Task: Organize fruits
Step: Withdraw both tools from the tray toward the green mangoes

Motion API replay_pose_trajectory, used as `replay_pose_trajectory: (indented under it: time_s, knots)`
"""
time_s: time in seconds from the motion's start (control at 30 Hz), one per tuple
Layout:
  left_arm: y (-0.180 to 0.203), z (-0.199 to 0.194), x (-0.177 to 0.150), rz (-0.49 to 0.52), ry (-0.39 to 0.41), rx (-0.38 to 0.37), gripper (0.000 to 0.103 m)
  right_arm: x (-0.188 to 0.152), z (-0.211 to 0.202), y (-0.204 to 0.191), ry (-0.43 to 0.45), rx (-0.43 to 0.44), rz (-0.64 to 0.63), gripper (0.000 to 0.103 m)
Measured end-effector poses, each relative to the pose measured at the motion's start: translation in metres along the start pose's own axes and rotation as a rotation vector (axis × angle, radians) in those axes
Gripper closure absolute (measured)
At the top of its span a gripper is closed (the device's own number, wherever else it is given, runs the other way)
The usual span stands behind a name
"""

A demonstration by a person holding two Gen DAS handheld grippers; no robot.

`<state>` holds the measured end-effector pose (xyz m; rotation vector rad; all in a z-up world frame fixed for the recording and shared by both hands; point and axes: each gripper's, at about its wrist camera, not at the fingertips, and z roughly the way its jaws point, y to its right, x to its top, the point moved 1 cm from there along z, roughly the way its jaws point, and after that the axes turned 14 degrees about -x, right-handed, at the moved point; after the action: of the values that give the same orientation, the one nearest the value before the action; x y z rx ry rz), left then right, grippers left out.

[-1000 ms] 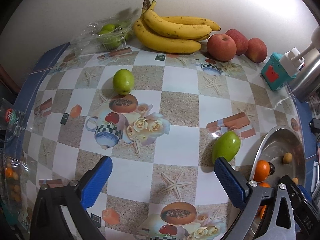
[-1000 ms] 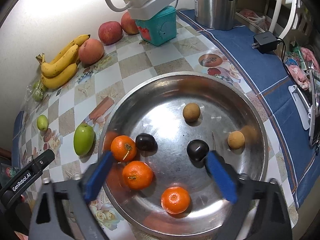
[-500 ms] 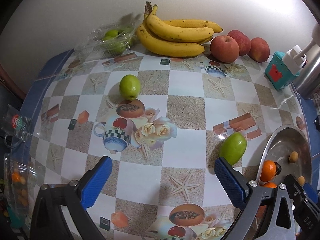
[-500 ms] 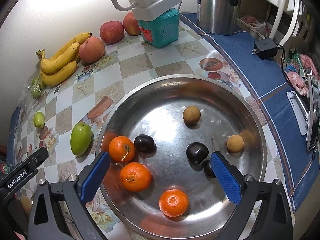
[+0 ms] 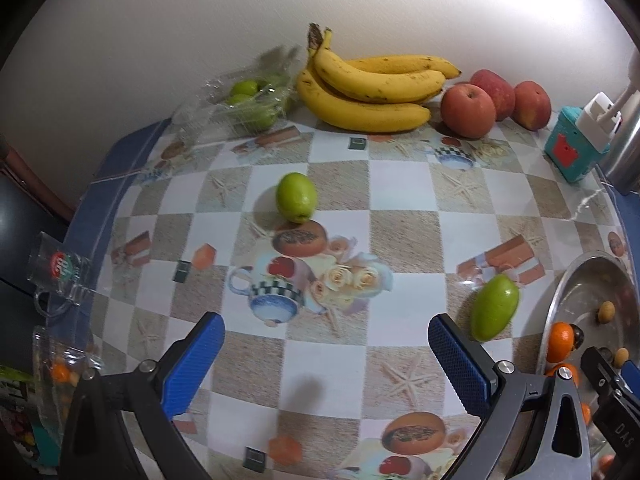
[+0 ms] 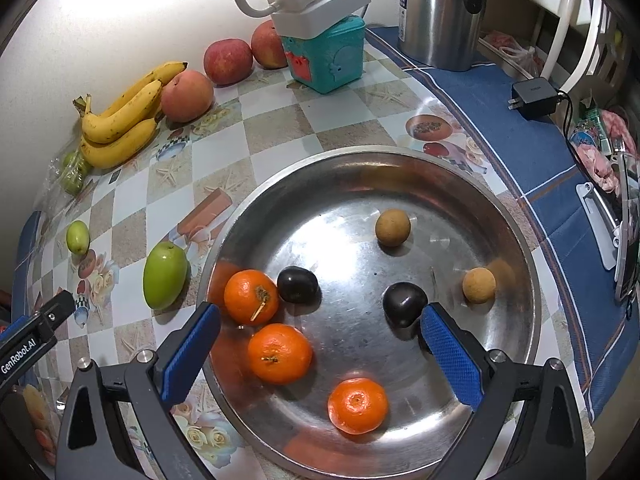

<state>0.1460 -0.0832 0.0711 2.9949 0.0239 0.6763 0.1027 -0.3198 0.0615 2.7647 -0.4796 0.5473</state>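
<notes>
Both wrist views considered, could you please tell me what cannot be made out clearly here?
- Small green fruits in the clear plastic bag, left wrist view: their count is hidden by crinkled, glaring plastic.
- Round steel tray, left wrist view: mostly cut off by the frame edge and the right hand-held gripper's body.
- Tall steel kettle, right wrist view: its top is cut off by the edge.
- Third dark fruit, right wrist view: hidden behind a blue finger.

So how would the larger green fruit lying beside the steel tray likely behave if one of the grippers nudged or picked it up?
The larger green fruit is oval and lies on its side, so a nudge would probably make it roll or wobble crookedly. Its skin looks smooth and glossy, so it may slip between flat pads. It looks firm, so it probably won't squash. The steel tray rim beside it could block rolling that way.
</notes>
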Motion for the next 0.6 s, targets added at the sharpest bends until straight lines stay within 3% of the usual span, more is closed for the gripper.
replay_pose_trajectory:
  time_s: [0.27, 0.6]
  knots:
    - [-0.033, -0.006, 0.002, -0.023, 0.008, 0.086, 0.0, -0.003, 0.0, -0.018, -0.011, -0.018, -0.063, 0.003]
    - [-0.068, -0.017, 0.002, -0.105, 0.028, 0.104, 0.0, -0.007, -0.017, -0.061, 0.034, 0.096, -0.149, 0.003]
